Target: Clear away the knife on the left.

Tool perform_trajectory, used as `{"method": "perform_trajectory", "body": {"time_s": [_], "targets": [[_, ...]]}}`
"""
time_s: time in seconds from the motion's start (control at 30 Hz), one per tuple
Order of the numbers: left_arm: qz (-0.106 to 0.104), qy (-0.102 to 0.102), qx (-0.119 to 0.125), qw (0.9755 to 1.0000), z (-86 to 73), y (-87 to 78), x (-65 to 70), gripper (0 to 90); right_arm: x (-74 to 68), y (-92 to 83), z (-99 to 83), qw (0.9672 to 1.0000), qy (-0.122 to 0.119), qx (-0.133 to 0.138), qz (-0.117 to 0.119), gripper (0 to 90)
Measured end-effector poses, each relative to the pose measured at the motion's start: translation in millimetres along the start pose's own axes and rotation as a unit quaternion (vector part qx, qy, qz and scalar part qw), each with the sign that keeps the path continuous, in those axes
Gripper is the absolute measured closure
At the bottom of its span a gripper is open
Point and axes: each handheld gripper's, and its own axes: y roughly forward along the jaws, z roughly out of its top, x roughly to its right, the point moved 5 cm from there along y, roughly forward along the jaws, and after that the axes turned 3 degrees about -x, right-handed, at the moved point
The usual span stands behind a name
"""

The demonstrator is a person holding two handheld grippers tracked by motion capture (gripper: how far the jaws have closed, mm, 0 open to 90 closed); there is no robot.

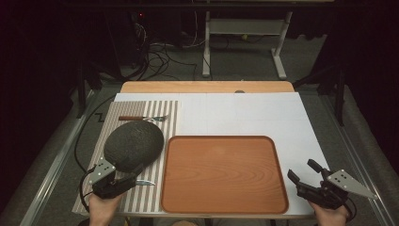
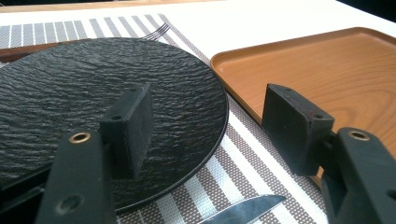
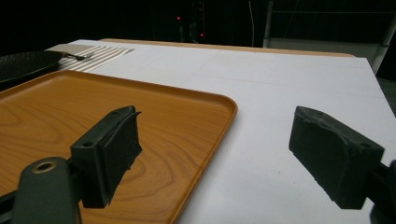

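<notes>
My left gripper (image 1: 123, 179), jaws apart, straddles the black plate's (image 1: 134, 143) rim for a lift; right gripper (image 1: 306, 175) waits, spread, beside the tray (image 1: 225, 207).

Wooden tray (image 1: 224, 174) bare, white tabletop (image 1: 263, 113) beyond it open, plate (image 1: 134, 143) and knife (image 1: 145, 182) crowding striped mat (image 1: 141, 110)

Dark textured plate (image 1: 134, 143) flat on striped placemat (image 1: 169, 110)

We see a matt, rough-textured black plate (image 2: 116, 93), a smooth wood-grain tray (image 1: 223, 174), a woven-looking striped placemat (image 2: 243, 163), perhaps vinyl.
</notes>
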Motion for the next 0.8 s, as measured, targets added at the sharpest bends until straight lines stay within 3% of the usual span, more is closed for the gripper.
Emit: {"method": "perform_trajectory", "body": {"time_s": [0.8], "targets": [[-0.004, -0.001, -0.009, 1.0, -0.9, 2.1, 0.3, 31.9, -3.0, 3.3, -1.1, 0.9999, -0.003, -0.012, 0.01, 16.9]]}}
